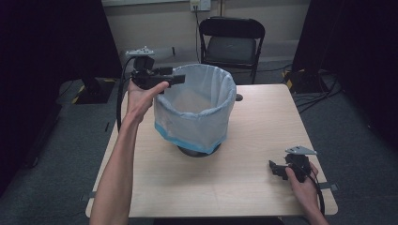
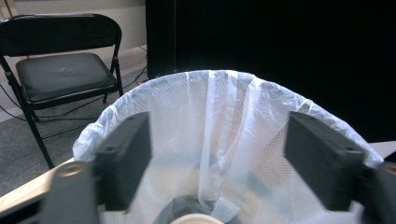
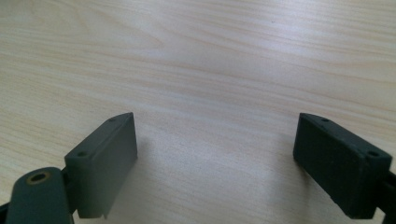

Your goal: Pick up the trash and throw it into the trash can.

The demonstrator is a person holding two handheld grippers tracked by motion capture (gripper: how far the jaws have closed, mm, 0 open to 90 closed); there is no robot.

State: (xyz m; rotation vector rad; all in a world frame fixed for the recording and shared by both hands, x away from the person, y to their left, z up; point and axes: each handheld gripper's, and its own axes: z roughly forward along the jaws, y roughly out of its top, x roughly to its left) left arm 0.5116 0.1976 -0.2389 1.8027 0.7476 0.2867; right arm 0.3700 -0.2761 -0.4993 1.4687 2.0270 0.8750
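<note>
A mesh waste bin lined with a white plastic bag stands mid-table on a dark base. My left gripper is held up at the bin's left rim, pointing over the opening, jaws open and empty. In the left gripper view the bag's rim spreads between the wide-apart jaws, and a pale round object shows at the bottom of the bin. My right gripper rests low near the table's front right corner, open, with bare wood between its jaws.
The light wooden table is ringed by dark curtains. A black folding chair stands behind the table, also seen as the chair in the left gripper view. Cables lie on the grey floor at the back right.
</note>
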